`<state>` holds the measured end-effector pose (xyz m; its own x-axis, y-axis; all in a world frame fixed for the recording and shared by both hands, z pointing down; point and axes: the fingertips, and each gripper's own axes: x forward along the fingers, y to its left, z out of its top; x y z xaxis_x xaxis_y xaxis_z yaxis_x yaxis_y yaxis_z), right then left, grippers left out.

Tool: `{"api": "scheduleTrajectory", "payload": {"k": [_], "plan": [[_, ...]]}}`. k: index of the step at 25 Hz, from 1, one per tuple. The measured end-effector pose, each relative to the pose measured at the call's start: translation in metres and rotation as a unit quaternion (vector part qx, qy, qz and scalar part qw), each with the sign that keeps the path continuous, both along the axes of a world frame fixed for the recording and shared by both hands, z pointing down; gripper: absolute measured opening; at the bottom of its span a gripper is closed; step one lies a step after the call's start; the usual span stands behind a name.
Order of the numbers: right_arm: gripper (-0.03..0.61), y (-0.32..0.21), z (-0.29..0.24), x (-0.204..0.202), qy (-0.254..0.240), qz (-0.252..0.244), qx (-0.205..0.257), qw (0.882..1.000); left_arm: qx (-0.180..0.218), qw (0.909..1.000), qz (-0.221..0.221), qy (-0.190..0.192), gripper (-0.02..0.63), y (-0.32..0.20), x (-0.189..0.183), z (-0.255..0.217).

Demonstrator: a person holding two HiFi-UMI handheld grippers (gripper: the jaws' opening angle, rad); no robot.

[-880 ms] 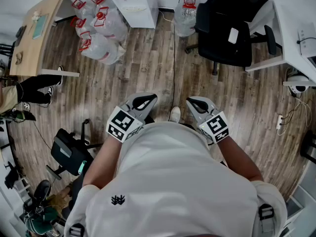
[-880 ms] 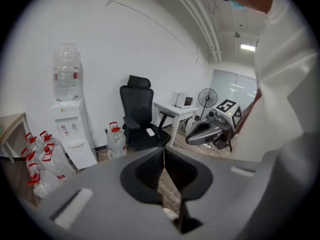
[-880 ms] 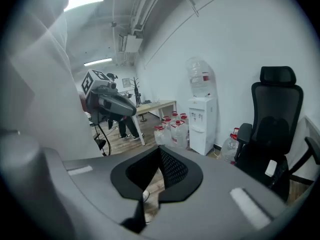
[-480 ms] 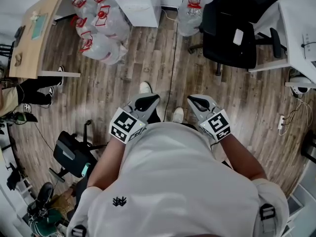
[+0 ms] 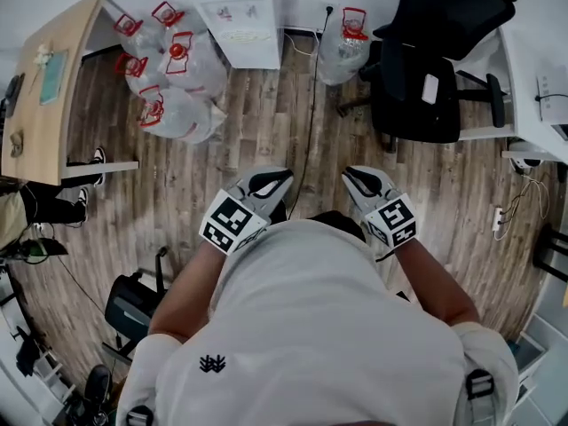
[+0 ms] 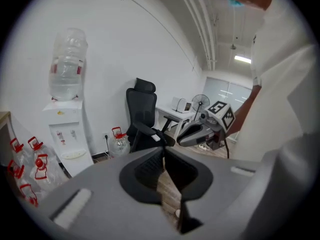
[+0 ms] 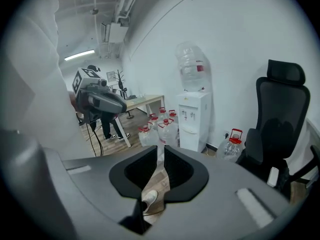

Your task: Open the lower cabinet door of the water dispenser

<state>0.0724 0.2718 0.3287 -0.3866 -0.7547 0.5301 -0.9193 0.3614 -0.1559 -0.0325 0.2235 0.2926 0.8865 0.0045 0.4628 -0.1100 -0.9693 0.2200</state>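
Note:
The white water dispenser (image 5: 236, 11) stands against the far wall, a clear bottle (image 7: 192, 66) upside down on top. Its lower cabinet front (image 7: 189, 135) looks closed; the right gripper view shows it, and the left gripper view shows the dispenser (image 6: 66, 134) further off to the left. My left gripper (image 5: 268, 184) and right gripper (image 5: 362, 181) are held side by side before my chest, well short of the dispenser, pointing towards it. Both have their jaws together with nothing between them. The same shows for the left gripper (image 6: 164, 156) and the right gripper (image 7: 161, 156) in their own views.
Several water jugs with red caps (image 5: 173, 69) lie left of the dispenser, and one more jug (image 5: 344, 34) stands to its right. A black office chair (image 5: 426, 69) stands at the right by a white desk (image 5: 532, 34). A wooden desk (image 5: 53, 78) is at the left. A cable (image 5: 309, 122) runs across the floor.
The dispenser, jugs and chair have slid down the head view and show more fully: I have stepped towards them. Both grippers keep the same pose before my chest.

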Motion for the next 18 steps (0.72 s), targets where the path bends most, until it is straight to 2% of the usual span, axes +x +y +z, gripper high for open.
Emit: {"api": "scheduleTrajectory", "payload": {"k": [3, 7, 12, 15, 18], "plan": [[0.043, -0.039, 0.003, -0.011, 0.011, 0.012, -0.002, 1.000, -0.003, 0.9996, 0.029, -0.005, 0.061, -0.033, -0.013, 0.008], [0.066, -0.085, 0.023, -0.013, 0.001, 0.017, -0.024, 1.000, -0.021, 0.9993, 0.027, -0.012, 0.061, -0.073, -0.014, 0.025], [0.077, -0.148, 0.059, 0.018, -0.005, -0.004, -0.040, 0.999, -0.046, 0.9983, 0.027, -0.025, 0.061, -0.108, 0.024, 0.042], [0.078, -0.204, 0.095, 0.030, -0.012, -0.021, -0.048, 0.999, -0.056, 0.9967, 0.029, -0.050, 0.061, -0.134, 0.043, 0.054], [0.104, -0.267, 0.144, 0.054, -0.019, -0.030, -0.065, 0.997, -0.074, 0.9950, 0.030, -0.060, 0.061, -0.164, 0.071, 0.066]]}}
